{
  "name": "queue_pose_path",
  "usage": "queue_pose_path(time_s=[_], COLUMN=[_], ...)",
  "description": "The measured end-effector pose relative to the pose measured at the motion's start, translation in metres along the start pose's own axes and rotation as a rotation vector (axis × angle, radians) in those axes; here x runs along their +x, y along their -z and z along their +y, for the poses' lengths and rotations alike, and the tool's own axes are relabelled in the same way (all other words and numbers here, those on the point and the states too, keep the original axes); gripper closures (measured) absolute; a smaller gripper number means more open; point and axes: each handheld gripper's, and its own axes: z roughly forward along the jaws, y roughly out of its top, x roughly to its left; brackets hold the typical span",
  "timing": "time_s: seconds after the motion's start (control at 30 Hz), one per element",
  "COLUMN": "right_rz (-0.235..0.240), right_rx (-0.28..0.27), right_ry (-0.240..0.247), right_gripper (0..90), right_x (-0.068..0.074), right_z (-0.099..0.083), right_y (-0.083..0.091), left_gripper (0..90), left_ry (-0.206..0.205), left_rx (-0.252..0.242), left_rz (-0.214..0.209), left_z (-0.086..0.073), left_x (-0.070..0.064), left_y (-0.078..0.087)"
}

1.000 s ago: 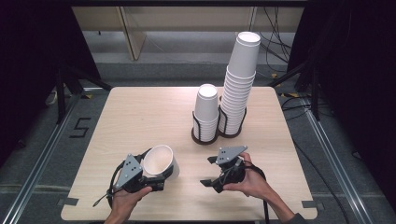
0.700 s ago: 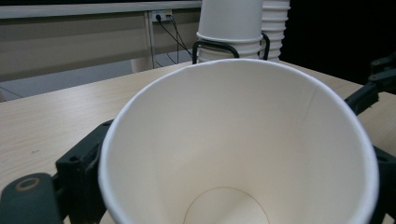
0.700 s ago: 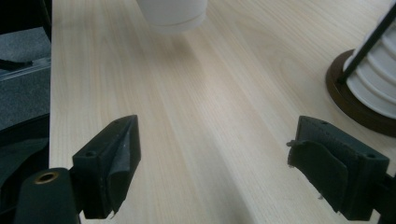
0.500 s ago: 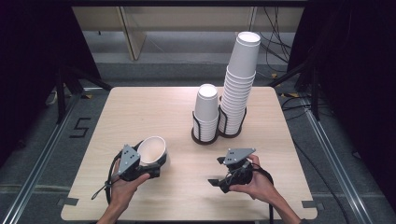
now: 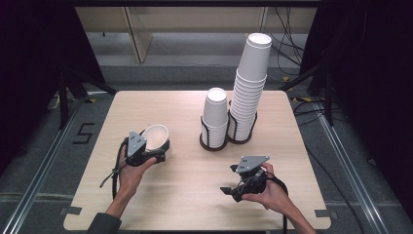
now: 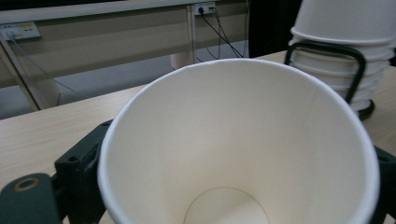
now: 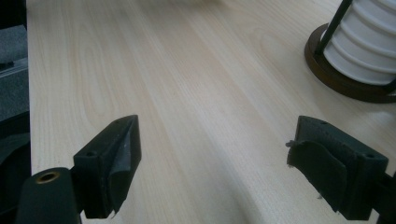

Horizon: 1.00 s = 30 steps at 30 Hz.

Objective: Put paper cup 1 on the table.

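Observation:
A white paper cup (image 5: 156, 137) (image 6: 238, 149) is held between the jaws of my left gripper (image 5: 155, 146), mouth turned up and toward the camera, over the left half of the table. The left gripper view looks straight into the cup's empty inside. My right gripper (image 5: 233, 180) (image 7: 215, 163) stands open low over the table's front right, nothing between its jaws. Behind, a short stack of white cups (image 5: 215, 114) and a tall stack (image 5: 250, 80) stand in a black wire holder (image 5: 214, 141).
The light wooden table (image 5: 180, 180) has bare surface between and in front of the grippers. The holder's dark round base (image 7: 343, 79) lies up and right of the right jaws. Cables trail on the floor behind and to the right.
My left gripper has carried the cup up the table and a little left. My right gripper has drawn back toward the front right edge, still open.

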Motion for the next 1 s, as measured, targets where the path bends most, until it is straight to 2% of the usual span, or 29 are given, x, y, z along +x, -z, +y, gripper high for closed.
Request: queue_pose_path(time_s=[0.2, 0.23, 0.27, 0.3, 0.4, 0.43, 0.47, 0.5, 0.6, 0.67, 0.7, 0.87, 0.9, 1.0], right_rz=[-0.007, -0.003, -0.003, 0.0, 0.0, -0.004, -0.004, 0.001, 0.004, 0.01, 0.014, 0.015, 0.016, 0.021], right_rx=[0.003, 0.008, 0.008, 0.007, 0.009, 0.008, 0.008, 0.011, 0.015, 0.014, 0.016, 0.014, 0.014, 0.019], right_ry=[0.016, -0.002, -0.002, 0.001, 0.003, 0.012, 0.012, -0.002, 0.0, 0.007, 0.005, 0.007, 0.007, 0.003], right_gripper=[16.7, 16.6, 16.6, 16.6, 16.6, 16.6, 16.6, 16.6, 16.6, 16.6, 16.6, 16.6, 16.5, 16.6], right_x=[-0.001, 0.0, 0.0, -0.001, 0.0, 0.0, 0.0, 0.001, 0.001, 0.001, 0.001, 0.001, 0.001, 0.001], right_z=[-0.002, -0.002, -0.002, -0.003, -0.003, -0.003, -0.003, -0.004, -0.004, -0.004, -0.004, -0.004, -0.004, -0.004], right_y=[-0.002, -0.002, -0.002, -0.003, -0.003, -0.003, -0.003, -0.004, -0.004, -0.005, -0.005, -0.005, -0.005, -0.005], left_gripper=[9.2, 9.1, 9.0, 9.0, 9.0, 8.9, 9.0, 8.9, 8.8, 8.6, 8.6, 8.0, 7.9, 7.4], left_ry=[0.012, 0.009, 0.009, 0.006, 0.012, 0.014, 0.014, 0.007, -0.016, -0.012, 0.008, 0.035, 0.062, 0.055], left_rx=[0.014, 0.015, 0.015, 0.018, 0.016, 0.014, 0.014, 0.02, 0.027, 0.026, 0.02, 0.03, 0.027, 0.04], left_rz=[0.049, 0.057, 0.057, 0.073, 0.087, 0.108, 0.108, 0.127, 0.145, 0.152, 0.16, 0.184, 0.185, 0.19], left_z=[0.006, 0.007, 0.007, 0.008, 0.008, 0.009, 0.009, 0.009, 0.01, 0.009, 0.009, 0.007, 0.006, 0.004], left_x=[0.012, 0.014, 0.014, 0.018, 0.022, 0.026, 0.026, 0.03, 0.034, 0.037, 0.04, 0.043, 0.045, 0.046], left_y=[-0.027, -0.031, -0.031, -0.04, -0.048, -0.056, -0.056, -0.064, -0.072, -0.078, -0.084, -0.093, -0.096, -0.1])
